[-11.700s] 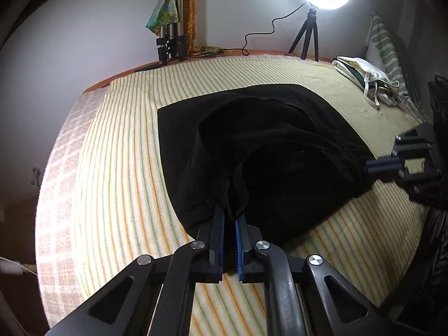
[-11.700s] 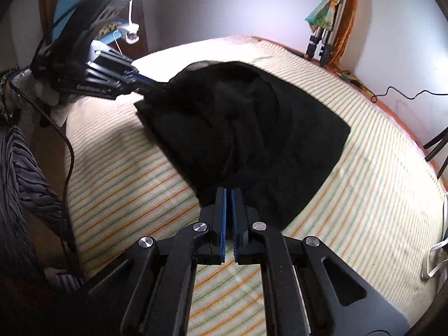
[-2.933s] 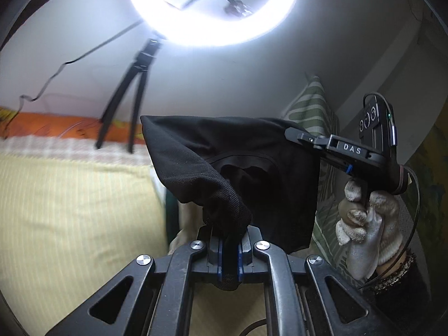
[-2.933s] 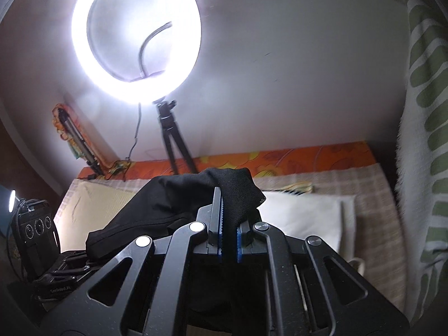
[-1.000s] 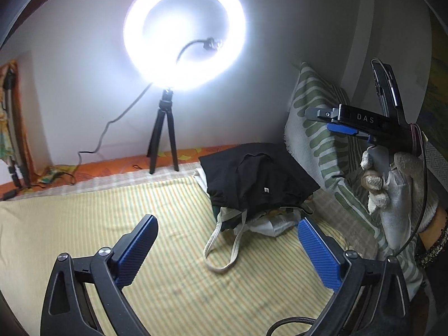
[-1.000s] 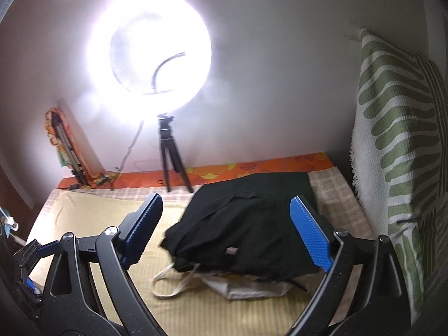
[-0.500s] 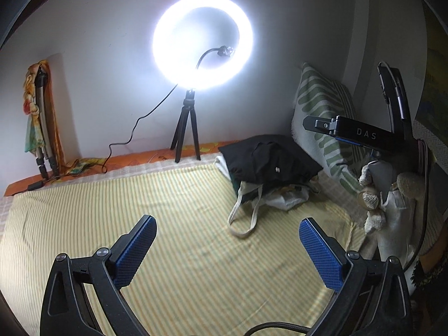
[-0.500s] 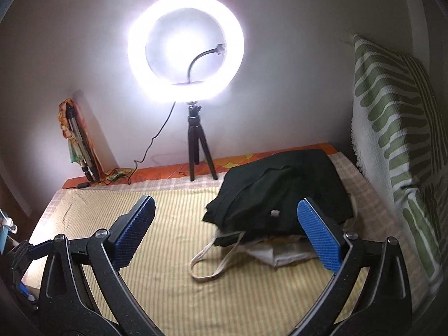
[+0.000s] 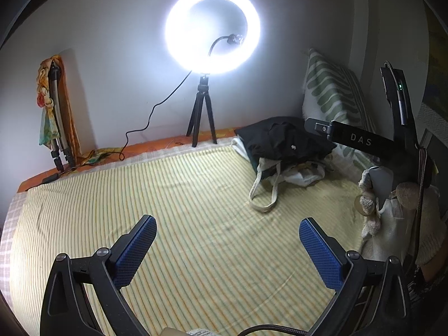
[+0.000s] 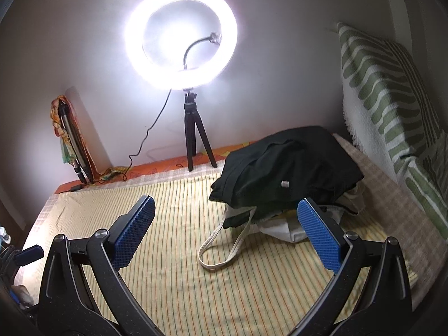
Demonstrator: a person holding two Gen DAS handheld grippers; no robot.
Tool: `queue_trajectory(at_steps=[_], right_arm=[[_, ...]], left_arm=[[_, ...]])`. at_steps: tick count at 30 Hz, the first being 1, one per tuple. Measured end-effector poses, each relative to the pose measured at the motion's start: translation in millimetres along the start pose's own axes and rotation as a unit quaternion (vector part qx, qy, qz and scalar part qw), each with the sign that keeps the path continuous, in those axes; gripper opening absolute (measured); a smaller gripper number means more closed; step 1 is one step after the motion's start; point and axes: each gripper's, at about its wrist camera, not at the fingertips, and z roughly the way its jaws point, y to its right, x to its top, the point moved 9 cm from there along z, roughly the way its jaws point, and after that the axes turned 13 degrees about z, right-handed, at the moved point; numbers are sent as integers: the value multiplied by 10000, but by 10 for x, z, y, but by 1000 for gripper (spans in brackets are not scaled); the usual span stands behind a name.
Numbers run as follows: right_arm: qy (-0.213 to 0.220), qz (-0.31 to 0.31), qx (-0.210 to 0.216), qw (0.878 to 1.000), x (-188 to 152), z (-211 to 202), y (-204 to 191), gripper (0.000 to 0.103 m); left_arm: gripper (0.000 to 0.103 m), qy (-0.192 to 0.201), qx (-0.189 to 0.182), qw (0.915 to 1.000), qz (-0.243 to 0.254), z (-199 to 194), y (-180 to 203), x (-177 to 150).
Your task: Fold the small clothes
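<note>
On the striped bedspread (image 9: 173,212), near the far right corner, sits one pile of clothes: a folded black garment (image 10: 288,170) lies on top, with a small white tag showing on its near face, and under it are pale folded pieces and a cream tote bag (image 10: 282,229) whose two long handles loop out toward the middle of the bed. One lit ring light (image 9: 212,29) stands on a small black tripod (image 9: 202,124) at the wall edge, its cable trailing left. One green-and-white patterned pillow (image 10: 386,95) leans upright behind the pile. At the far left corner a second, folded tripod (image 9: 57,128) leans against the wall with a colourful cloth draped over it.

Two grippers show. The left gripper (image 9: 226,247) has its blue pads spread wide, with nothing between them but bedspread. The right gripper (image 10: 225,229) stands equally wide and its jaws have just been opening; nothing is gripped, though in its own view the pile lies beyond its right pad. From the left wrist view, a gloved hand (image 9: 383,196) carries the right gripper beside the pile.
</note>
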Motion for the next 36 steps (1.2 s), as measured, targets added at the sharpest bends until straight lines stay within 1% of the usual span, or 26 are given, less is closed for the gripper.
queue_trajectory(at_steps=[6, 10, 13, 15, 26, 36], right_arm=[[-61, 209, 75, 9997, -86, 110, 50, 103], [-4, 181, -34, 9998, -89, 162, 102, 103], [-62, 273, -26, 9996, -105, 200, 135, 103], [-21, 318, -43, 9995, -109, 218, 162, 103], [-75, 352, -132, 9993, -141, 268, 185, 103], [-136, 334, -178, 9992, -196, 319, 182, 103]], left_arm=[[103, -99, 98, 9999, -36, 79, -72, -68], [103, -65, 191, 9998, -85, 82, -119, -62], [103, -40, 187, 9998, -91, 78, -120, -63], [103, -59, 211, 9997, -58, 85, -120, -68], [103, -180, 224, 9995, 133, 110, -47, -119], [103, -165, 248, 9995, 76, 89, -102, -118]])
